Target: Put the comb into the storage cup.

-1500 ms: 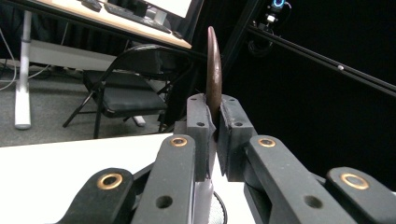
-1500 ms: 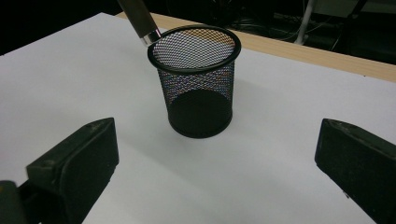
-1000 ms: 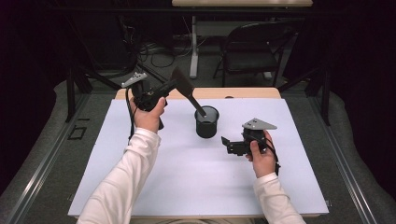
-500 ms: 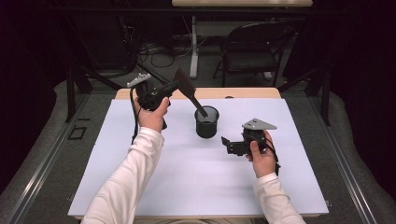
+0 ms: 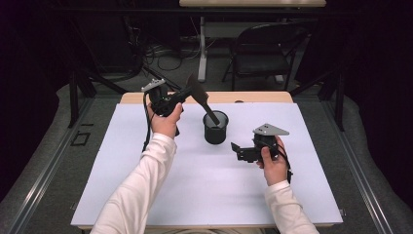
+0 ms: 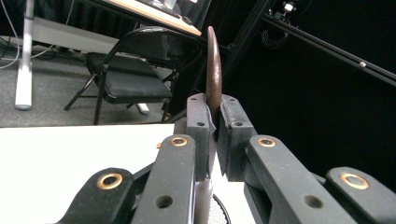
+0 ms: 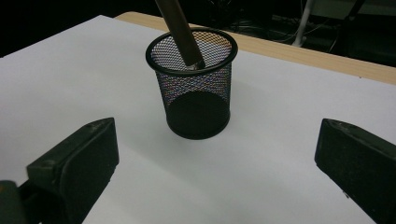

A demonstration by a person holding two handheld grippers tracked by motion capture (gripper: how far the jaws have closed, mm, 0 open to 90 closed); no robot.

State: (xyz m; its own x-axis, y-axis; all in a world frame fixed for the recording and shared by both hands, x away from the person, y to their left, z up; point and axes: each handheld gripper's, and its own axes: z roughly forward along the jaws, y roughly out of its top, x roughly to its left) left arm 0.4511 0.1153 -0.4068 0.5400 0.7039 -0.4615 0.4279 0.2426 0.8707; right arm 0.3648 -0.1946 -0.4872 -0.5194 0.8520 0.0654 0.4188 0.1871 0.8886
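At frame centre, the left gripper [image 5: 181,97] clamps a dark flat spatula [image 5: 198,92], its handle tip inside the black mesh cup [image 5: 215,127]. Lower it straight; the right gripper [image 5: 237,150] waits wide open, empty.

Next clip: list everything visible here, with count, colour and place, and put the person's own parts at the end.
Black wire-mesh cup: one, black, upright on the white sheet near table centre.
Dark brown flat-bladed spatula: one, dark brown, blade clamped in the left gripper, handle end slanting down into the mesh cup.
White sheet: one, white, covering the tabletop.
Wooden table: one, light wood, edge showing beyond the sheet.
Black folding chair: one, black, on the floor behind the table.
Left gripper: one, black, raised at the far left, shut on the spatula.
Right gripper: one, black, low on the sheet right of the cup, jaws open, holding nothing.
White sleeves: two, white, entering from the bottom.
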